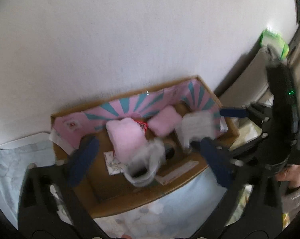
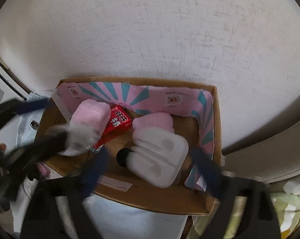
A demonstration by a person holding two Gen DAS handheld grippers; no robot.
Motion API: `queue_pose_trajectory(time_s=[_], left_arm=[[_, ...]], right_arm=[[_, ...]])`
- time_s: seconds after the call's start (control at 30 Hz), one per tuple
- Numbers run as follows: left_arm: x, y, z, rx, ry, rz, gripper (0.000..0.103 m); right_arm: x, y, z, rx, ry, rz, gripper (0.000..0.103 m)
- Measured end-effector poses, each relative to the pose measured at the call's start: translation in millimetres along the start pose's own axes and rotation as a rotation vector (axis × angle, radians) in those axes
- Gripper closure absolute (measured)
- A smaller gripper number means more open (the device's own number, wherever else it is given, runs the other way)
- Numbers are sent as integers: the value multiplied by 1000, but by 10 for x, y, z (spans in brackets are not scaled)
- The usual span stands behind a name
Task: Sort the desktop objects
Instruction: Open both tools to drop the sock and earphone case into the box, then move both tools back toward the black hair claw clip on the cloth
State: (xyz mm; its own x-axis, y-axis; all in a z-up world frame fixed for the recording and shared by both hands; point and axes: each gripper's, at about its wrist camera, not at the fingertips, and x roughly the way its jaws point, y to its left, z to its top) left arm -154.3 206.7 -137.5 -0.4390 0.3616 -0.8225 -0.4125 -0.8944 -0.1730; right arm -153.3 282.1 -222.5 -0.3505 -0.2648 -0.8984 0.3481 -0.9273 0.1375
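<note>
A cardboard box (image 2: 156, 198) with a pink and teal striped lining stands against a white wall. In it lie two pink and white fluffy slippers (image 2: 156, 139), the second one (image 2: 86, 123) to the left, and a red snack packet (image 2: 118, 123) between them. A black round thing (image 2: 123, 156) lies on the box floor. In the left wrist view the box (image 1: 130, 197) holds the same slippers (image 1: 128, 137). My left gripper (image 1: 150, 157) is open above the box. My right gripper (image 2: 152, 171) is open over the right slipper, and shows in the left wrist view (image 1: 231, 112).
The box rests on a pale blue flowered cloth (image 1: 14, 163). A green packet (image 1: 273, 39) lies at the far right by a grey edge. Pale yellow-green cloth (image 2: 285, 209) lies right of the box. The white wall (image 2: 150, 29) stands close behind.
</note>
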Motion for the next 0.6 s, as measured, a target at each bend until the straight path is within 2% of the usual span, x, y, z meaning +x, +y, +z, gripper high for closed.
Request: queue_pose_trajectory(time_s=[0.1, 0.2, 0.37, 0.53, 0.6], left_arm=[[-96, 57, 12, -17, -30, -25, 0], [-219, 148, 31, -34, -52, 1, 0], [-491, 375, 50, -82, -97, -14, 0], [-865, 700, -48, -102, -122, 30, 0], [-1015, 861, -112, -126, -128, 33, 0]], right_arm=[[-73, -21, -5, -14, -13, 52, 0], [-210, -21, 9, -10, -51, 17, 0], [-399, -31, 54, 49, -92, 13, 0], [-561, 77, 66, 73, -125, -9, 0], [-609, 142, 53, 70, -128, 8, 0]])
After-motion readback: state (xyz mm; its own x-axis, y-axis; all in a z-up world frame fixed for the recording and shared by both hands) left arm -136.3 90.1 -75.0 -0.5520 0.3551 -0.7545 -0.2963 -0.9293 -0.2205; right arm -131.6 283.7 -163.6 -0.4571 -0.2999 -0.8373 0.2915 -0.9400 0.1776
